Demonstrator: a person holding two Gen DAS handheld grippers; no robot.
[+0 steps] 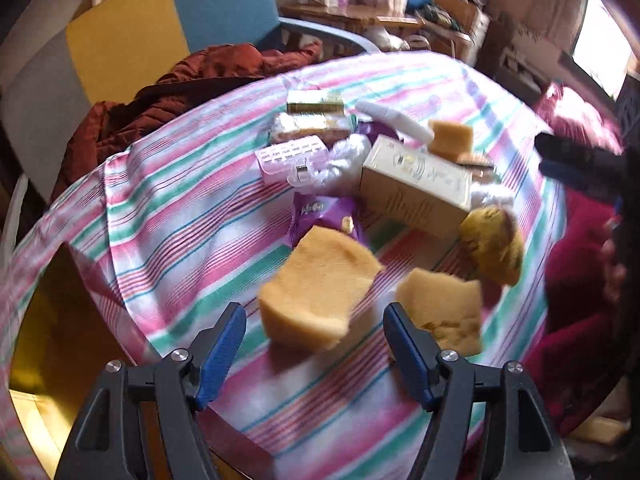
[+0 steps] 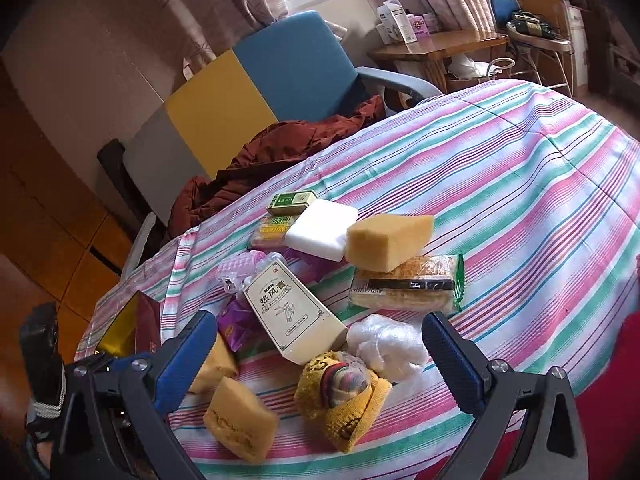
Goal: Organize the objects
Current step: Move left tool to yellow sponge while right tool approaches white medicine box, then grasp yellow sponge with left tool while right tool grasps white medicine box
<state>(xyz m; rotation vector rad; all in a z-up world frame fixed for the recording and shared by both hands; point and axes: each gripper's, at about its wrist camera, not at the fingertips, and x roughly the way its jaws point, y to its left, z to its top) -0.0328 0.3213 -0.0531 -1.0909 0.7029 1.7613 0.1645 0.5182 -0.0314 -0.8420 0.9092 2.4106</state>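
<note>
The left gripper (image 1: 314, 322) is spread wide with nothing between its blue pads, hanging just above the striped cloth (image 1: 192, 216). Straight ahead of it, between the fingers' lines, lies a large sponge (image 1: 318, 286), and just beyond its right finger sits a smaller sponge (image 1: 442, 314). Further on and to the right is a yellow knitted bundle (image 1: 494, 246), and past that a cream box (image 1: 416, 186) lying flat, with a purple packet (image 1: 320, 216) to its left. Beyond these lie a pink plastic case (image 1: 292, 158), a white tube (image 1: 394, 120) and another sponge (image 1: 452, 138). The right gripper (image 2: 320, 334) is also spread open and holds nothing. Close in front, between its fingers, rests the knitted bundle (image 2: 344, 396), touching a wad of clear plastic (image 2: 386, 346) on its far right. A sponge (image 2: 240, 426) lies near the left finger. Ahead is the cream box (image 2: 290, 312), and further right a wrapped biscuit pack (image 2: 406, 284) with a sponge (image 2: 386, 242) resting on it. Beyond that sit a white block (image 2: 322, 230) and a small green box (image 2: 292, 202), with a chair (image 2: 256, 96) behind the table.
</note>
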